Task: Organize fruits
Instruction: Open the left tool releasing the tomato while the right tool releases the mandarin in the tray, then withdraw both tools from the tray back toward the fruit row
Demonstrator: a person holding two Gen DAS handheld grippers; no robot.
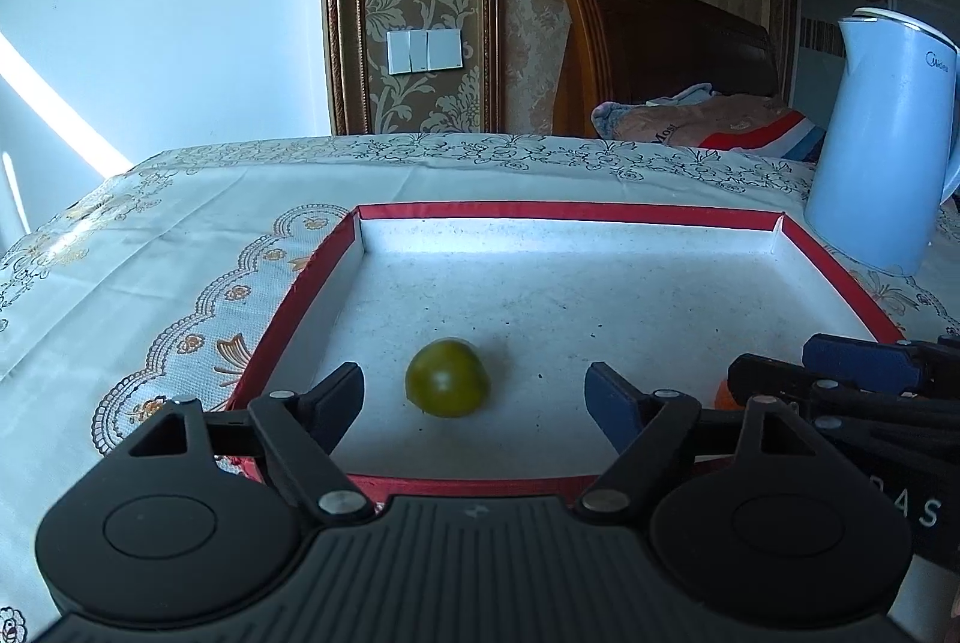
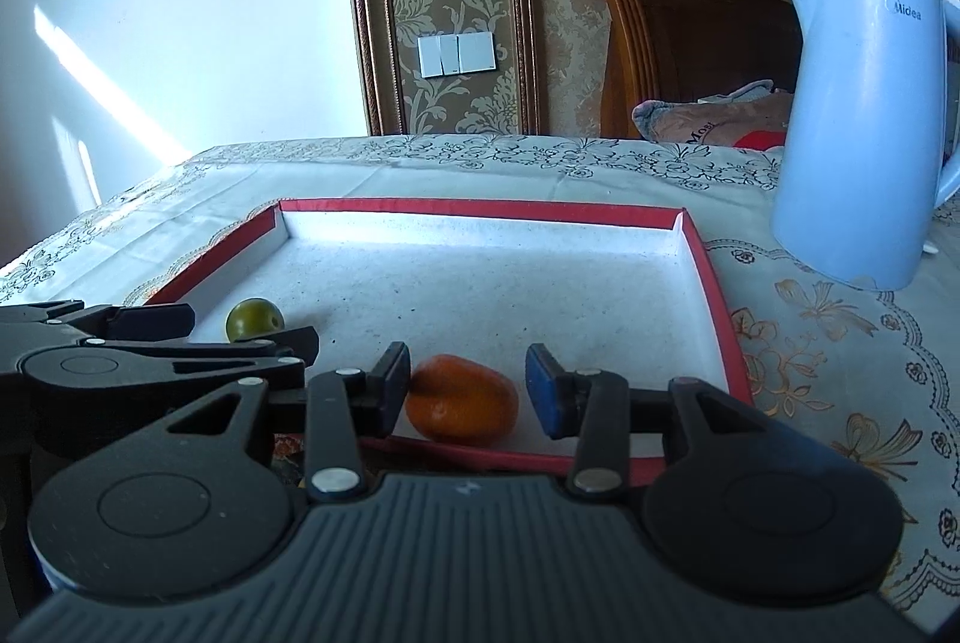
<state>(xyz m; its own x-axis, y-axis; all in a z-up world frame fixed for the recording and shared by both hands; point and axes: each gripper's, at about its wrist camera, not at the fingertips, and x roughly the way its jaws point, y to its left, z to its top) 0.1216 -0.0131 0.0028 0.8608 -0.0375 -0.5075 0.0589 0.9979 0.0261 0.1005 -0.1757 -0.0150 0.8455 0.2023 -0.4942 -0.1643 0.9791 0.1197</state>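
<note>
Left wrist: left hand-held gripper spread wide, green fruit lying untouched between.

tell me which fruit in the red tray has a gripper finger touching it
The orange fruit: one right gripper finger meets it. The green fruit lies free between the left gripper's open fingers.

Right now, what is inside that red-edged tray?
Two fruits lie in the red-edged tray: a small green fruit between the open left gripper, and an orange fruit between the right gripper. The tray's near-left corner is hidden behind the grippers.
</note>
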